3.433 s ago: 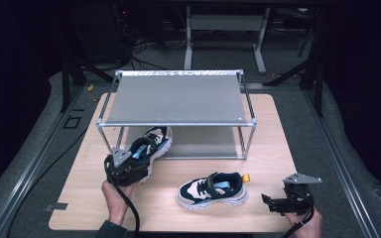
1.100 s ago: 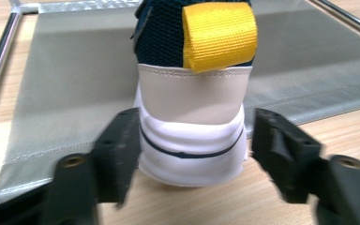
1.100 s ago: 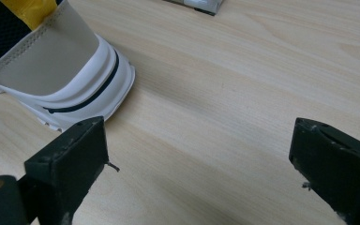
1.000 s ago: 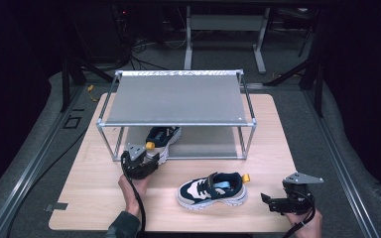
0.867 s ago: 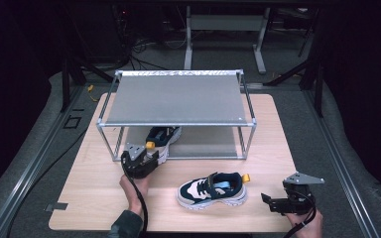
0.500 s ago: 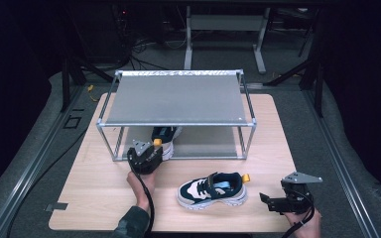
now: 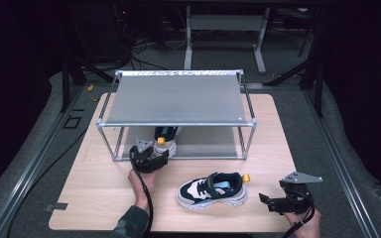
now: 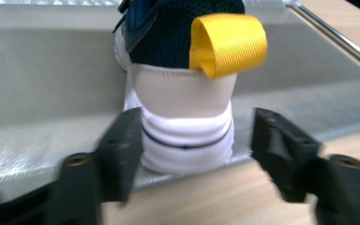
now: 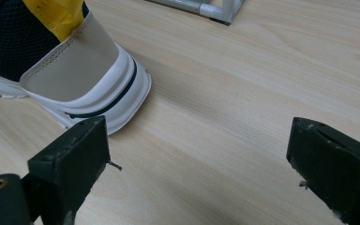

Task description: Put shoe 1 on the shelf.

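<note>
A navy, white and beige sneaker [image 7: 164,139] with a yellow heel loop stands on the lower shelf of a metal rack [image 7: 178,99], heel toward me. My left gripper [image 7: 158,154] is right behind it. In the left gripper view the heel [image 8: 183,117] sits between the jaws of the left gripper [image 8: 194,131], which have just been opening. One jaw is at the heel's side and the other is clear of it. The matching sneaker [image 7: 212,189] lies on the wooden table. My right gripper [image 7: 269,201] stands open just behind that sneaker's heel [image 9: 75,70], with nothing between its fingers [image 9: 75,150].
The rack's grey top shelf hides most of the stowed sneaker in the high view. Its lower mesh shelf [image 8: 42,93] has room to the left and right of the sneaker. The table [image 7: 89,188] ends a little in front of both hands. A rack corner [image 9: 215,9] lies ahead of the right gripper.
The left gripper carried the sneaker from the rack's left front rightward and in under the top shelf. The sneaker now rests on the lower shelf. The right gripper has stayed put.
</note>
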`<state>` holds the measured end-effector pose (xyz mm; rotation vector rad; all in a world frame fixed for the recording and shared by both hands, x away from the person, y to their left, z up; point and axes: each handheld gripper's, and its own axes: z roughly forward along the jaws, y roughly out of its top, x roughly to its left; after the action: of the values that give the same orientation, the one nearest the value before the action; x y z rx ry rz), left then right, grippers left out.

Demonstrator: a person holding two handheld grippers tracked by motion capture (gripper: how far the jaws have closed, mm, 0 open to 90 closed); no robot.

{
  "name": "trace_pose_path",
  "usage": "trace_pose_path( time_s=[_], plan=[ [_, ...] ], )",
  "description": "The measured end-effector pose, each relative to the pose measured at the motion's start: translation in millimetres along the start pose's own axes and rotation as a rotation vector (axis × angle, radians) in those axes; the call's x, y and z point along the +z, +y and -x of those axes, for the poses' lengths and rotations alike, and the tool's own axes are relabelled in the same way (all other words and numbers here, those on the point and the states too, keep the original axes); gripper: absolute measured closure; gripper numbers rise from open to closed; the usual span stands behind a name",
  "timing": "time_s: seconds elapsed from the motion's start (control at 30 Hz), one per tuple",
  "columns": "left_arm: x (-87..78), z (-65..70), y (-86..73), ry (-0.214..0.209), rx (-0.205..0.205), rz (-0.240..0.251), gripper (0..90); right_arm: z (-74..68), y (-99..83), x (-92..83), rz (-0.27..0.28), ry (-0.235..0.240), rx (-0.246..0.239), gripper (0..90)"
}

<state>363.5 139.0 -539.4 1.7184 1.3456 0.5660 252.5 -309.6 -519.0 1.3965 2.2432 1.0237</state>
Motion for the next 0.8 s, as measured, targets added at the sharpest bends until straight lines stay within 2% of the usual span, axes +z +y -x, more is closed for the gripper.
trace_pose_path(
  time_s=[0.2,0.3,0.43,0.53,0.57,0.8],
  plan=[
    [-23.3,-8.1,-6.5,-0.021,0.065,-0.043,15.9,1.5,-1.7,1.5,0.002,0.01,-0.001,5.5],
    [-34.7,-12.0,-11.2,-0.034,0.09,-0.067,12.0,0.5,-1.1,2.4,0.001,0.024,-0.003,5.3],
    [-48.7,-19.2,-18.6,-0.039,0.103,-0.085,4.6,-0.3,0.5,4.6,0.001,0.048,-0.012,5.1],
    [-60.6,-25.4,-25.1,-0.037,0.109,-0.096,0.8,-1.6,1.0,6.0,-0.004,0.045,-0.023,4.9],
    [-66.3,-27.8,-28.4,-0.033,0.111,-0.093,0.2,-1.5,1.1,5.6,-0.015,0.05,-0.026,4.7],
    [-93.1,-42.1,-44.4,-0.035,0.103,-0.087,0.0,-4.2,1.9,8.7,0.001,0.06,-0.036,4.4]
  ],
)
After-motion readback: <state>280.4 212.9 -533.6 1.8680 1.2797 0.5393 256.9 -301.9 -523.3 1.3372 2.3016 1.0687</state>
